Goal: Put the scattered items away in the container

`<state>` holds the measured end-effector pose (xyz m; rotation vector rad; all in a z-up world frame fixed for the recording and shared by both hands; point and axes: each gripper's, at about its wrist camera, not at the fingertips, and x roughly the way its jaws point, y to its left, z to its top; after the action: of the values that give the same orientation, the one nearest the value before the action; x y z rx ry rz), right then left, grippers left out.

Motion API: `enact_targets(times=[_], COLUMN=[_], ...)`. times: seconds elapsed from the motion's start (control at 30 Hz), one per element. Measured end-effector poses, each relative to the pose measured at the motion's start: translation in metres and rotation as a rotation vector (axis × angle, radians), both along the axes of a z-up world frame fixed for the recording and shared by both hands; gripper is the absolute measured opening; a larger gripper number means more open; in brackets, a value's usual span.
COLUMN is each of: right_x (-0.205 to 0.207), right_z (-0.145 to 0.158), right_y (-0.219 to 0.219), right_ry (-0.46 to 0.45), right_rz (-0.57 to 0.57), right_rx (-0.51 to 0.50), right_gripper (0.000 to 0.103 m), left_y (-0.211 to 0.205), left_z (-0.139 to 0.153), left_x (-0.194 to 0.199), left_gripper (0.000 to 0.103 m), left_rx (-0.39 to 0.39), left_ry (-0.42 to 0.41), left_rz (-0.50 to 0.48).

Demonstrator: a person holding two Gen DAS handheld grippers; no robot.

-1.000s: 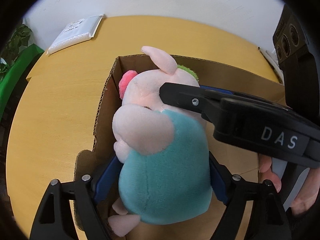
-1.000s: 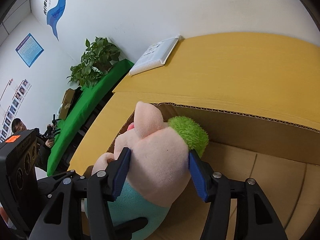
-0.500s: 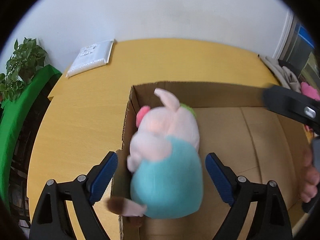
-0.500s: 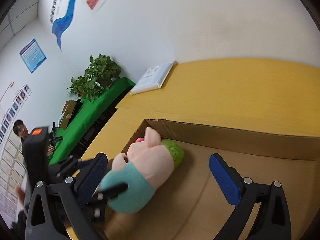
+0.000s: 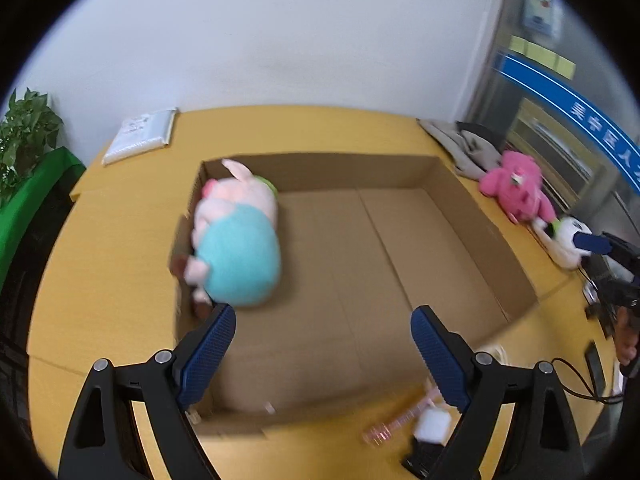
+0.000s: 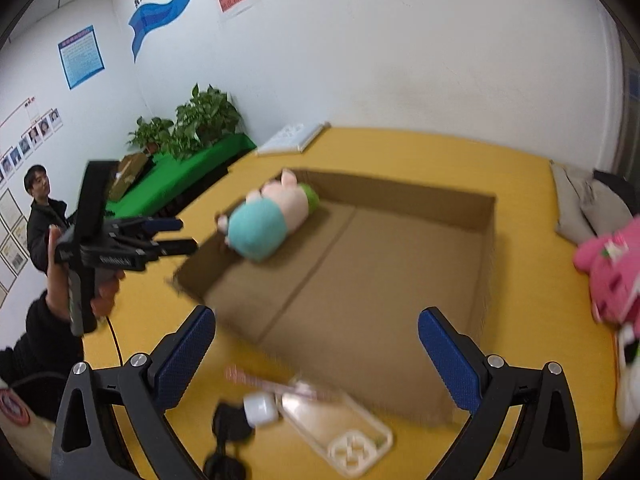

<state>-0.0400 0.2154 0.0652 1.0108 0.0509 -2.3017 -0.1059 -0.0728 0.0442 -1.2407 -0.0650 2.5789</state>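
A pig plush in a teal shirt [image 5: 236, 240] lies inside the open cardboard box [image 5: 492, 240] at its far left corner; it also shows in the right wrist view [image 6: 268, 220]. My left gripper [image 5: 322, 354] is open and empty above the box's near edge. My right gripper [image 6: 316, 360] is open and empty above the table before the box [image 6: 486, 248]. A pink plush [image 5: 516, 188] and a white plush [image 5: 564, 240] lie on the table right of the box. A clear phone case [image 6: 336, 424], a white cap [image 6: 260, 408] and a pink comb [image 5: 396, 420] lie near the box's front.
The yellow round table [image 5: 100, 240] carries a white packet [image 5: 140, 140] at the back left and grey cloth [image 5: 460, 144] at the back right. Plants [image 6: 192, 124] and a green surface stand left. A person [image 6: 40, 208] stands far left. A black item [image 6: 228, 432] lies near the phone case.
Both grippers have let go of the pig plush, opened and pulled back and up from the box. The plush now lies in the box's left corner.
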Motion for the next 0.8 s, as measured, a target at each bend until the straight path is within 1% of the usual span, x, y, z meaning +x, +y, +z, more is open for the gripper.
enact_targets(times=[0.07, 0.17, 0.27, 0.3, 0.33, 0.4, 0.43, 0.47, 0.5, 0.57, 0.6, 0.63, 0.67, 0.73, 0.8], right_x=[0.019, 0.036, 0.037, 0.036, 0.035, 0.031, 0.029, 0.027, 0.027, 0.027, 0.028, 0.030, 0.031, 0.035, 0.042], right_z=[-0.024, -0.073, -0.122, -0.134, -0.142, -0.156, -0.161, -0.164, -0.167, -0.172, -0.171, -0.171, -0.171, -0.172, -0.171], right_y=[0.010, 0.022, 0.031, 0.034, 0.038, 0.043, 0.044, 0.043, 0.042, 0.039, 0.038, 0.038, 0.040, 0.045, 0.050], right_ry=[-0.031, -0.149, -0.274, -0.296, -0.304, -0.310, -0.312, -0.311, -0.313, -0.299, -0.282, -0.275, -0.281, -0.287, -0.274], right_rz=[-0.006, -0.054, -0.177, -0.222, -0.258, -0.322, -0.339, -0.345, -0.345, -0.339, -0.337, -0.337, -0.333, -0.328, -0.333], right_rx=[0.034, 0.024, 0.002, 0.006, 0.012, 0.018, 0.018, 0.025, 0.041, 0.081, 0.112, 0.133, 0.127, 0.112, 0.145], right_gripper=[0.103, 0.103, 0.103, 0.102, 0.099, 0.089, 0.080, 0.071, 0.065, 0.045, 0.040, 0.021, 0.015, 0.014, 0.013], left_y=[0.009, 0.022, 0.035, 0.039, 0.043, 0.052, 0.057, 0.062, 0.067, 0.076, 0.081, 0.085, 0.089, 0.098, 0.107], left_z=[-0.009, -0.027, -0.050, -0.059, -0.064, -0.073, -0.076, -0.077, -0.079, -0.080, -0.081, -0.081, -0.082, -0.082, -0.083], left_x=[0.022, 0.046, 0.057, 0.059, 0.061, 0.065, 0.067, 0.068, 0.069, 0.070, 0.070, 0.070, 0.070, 0.071, 0.072], left_gripper=[0.091, 0.091, 0.091, 0.091, 0.091, 0.091, 0.091, 0.091, 0.091, 0.091, 0.091, 0.091, 0.091, 0.091, 0.091], left_rx=[0.015, 0.016, 0.052, 0.061, 0.068, 0.085, 0.089, 0.090, 0.088, 0.081, 0.074, 0.067, 0.063, 0.058, 0.050], left_ry=[-0.017, -0.035, -0.095, -0.120, -0.137, -0.165, -0.174, -0.178, -0.182, -0.190, -0.193, -0.195, -0.197, -0.200, -0.203], left_rz=[-0.027, -0.050, -0.058, -0.050, -0.046, -0.050, -0.054, -0.060, -0.066, -0.075, -0.080, -0.085, -0.091, -0.108, -0.130])
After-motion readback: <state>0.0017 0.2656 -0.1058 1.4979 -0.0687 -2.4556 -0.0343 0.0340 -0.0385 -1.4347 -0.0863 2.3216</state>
